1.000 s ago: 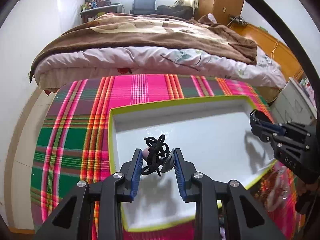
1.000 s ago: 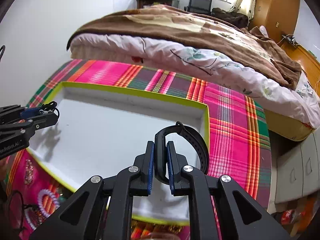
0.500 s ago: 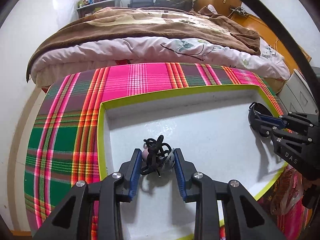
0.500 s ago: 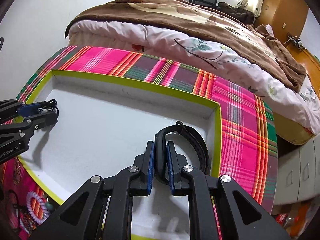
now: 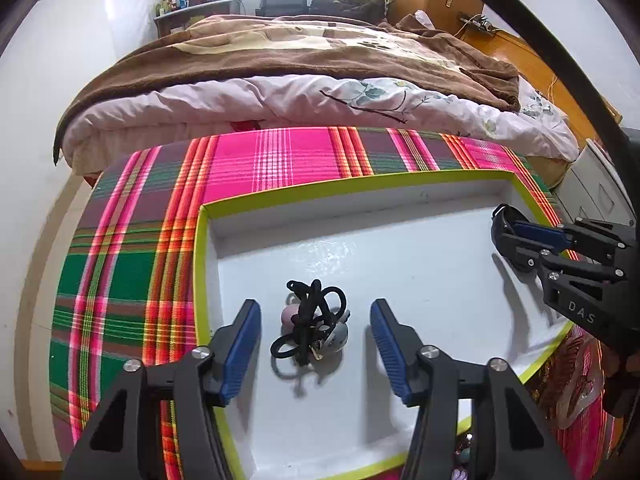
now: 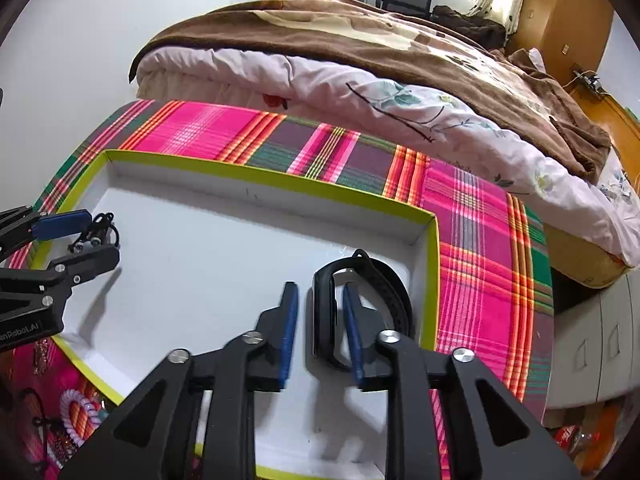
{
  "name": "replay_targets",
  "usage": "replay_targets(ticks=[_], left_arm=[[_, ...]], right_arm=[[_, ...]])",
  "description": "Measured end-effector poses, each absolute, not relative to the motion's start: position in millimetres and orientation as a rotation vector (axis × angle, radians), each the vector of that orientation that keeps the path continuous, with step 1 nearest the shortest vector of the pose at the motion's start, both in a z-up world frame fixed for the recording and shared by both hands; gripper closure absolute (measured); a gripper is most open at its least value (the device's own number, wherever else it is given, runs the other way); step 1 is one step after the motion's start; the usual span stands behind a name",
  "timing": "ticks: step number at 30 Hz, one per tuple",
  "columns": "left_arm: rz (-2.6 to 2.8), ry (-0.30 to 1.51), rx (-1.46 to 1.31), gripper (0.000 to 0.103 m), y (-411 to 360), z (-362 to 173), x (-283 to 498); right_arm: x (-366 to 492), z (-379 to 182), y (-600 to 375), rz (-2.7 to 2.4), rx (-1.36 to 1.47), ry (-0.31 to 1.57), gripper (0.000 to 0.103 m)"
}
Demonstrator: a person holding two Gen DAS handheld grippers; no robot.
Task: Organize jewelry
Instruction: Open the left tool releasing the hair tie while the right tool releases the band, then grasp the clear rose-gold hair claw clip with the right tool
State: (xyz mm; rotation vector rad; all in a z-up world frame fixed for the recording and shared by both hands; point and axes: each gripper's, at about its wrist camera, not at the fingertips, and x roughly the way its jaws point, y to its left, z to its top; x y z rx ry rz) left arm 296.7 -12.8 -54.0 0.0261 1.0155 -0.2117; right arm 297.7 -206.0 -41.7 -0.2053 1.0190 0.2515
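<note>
We cannot make out the small pink and silver pieces under the tangled black cord bundle [image 5: 310, 330]. It lies lower centre in the white, lime-rimmed cardboard tray [image 5: 400, 264], between our left gripper [image 5: 316, 340], just opened and clear of it. Our right gripper [image 6: 316, 332] has just spread; the upright black rubber wristband [image 6: 360, 304] stands between its blue pads, long side running up the frame. Plaid cloth [image 6: 480, 240] surrounds the tray.

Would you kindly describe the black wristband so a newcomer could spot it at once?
Find the shallow white tray with the lime-green rim on the plaid cloth. In its far right corner stands a smooth black wristband with a perforated strap, unlike the knotted black cord bundle opposite.
</note>
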Motion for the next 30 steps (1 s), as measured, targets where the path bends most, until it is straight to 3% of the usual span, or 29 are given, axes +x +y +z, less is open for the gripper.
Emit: replay_targets(ticks=[13, 30], left_arm=[[-0.201, 0.935, 0.018, 0.026, -9.2, -17.3, 252.5], [-0.142, 0.796, 0.052, 0.024, 7.0, 20.8, 156.0]], right_arm=[[258.4, 1.0, -207.3, 0.267, -0.148, 0.908, 0.066], [164.0, 35.2, -215.7, 0.257, -0.066, 0.779, 0.066]])
